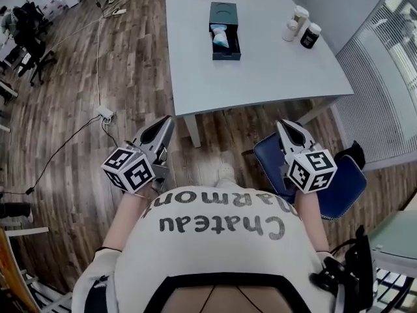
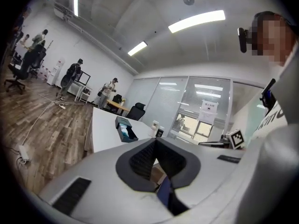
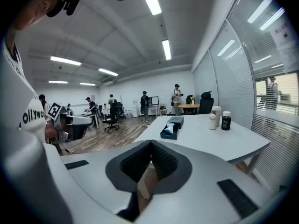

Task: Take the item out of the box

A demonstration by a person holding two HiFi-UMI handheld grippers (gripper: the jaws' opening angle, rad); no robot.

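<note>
Honestly, the item (image 1: 220,39) is hard to make out: a pale, light-blue bundle lying in the open dark box (image 1: 225,31), its shape unclear from this far back. My own shirt cuts off the lower part of the head view.

The box lies on the white tabletop (image 1: 260,70), its lid at the end away from me. To the right of the box stand a white bottle (image 1: 296,21) and a dark bottle (image 1: 310,36) with a white cap, just beside each other. On the near side of the box, past the tabletop's edge, sits a blue chair (image 1: 339,181). A power strip (image 1: 104,113) lies on the wooden floor, well to the box's left.

Both tools hang well short of the box, over the floor. My left tool (image 1: 168,119) has its jaws pressed together on nothing; my right tool (image 1: 280,124) is closed and empty too.
</note>
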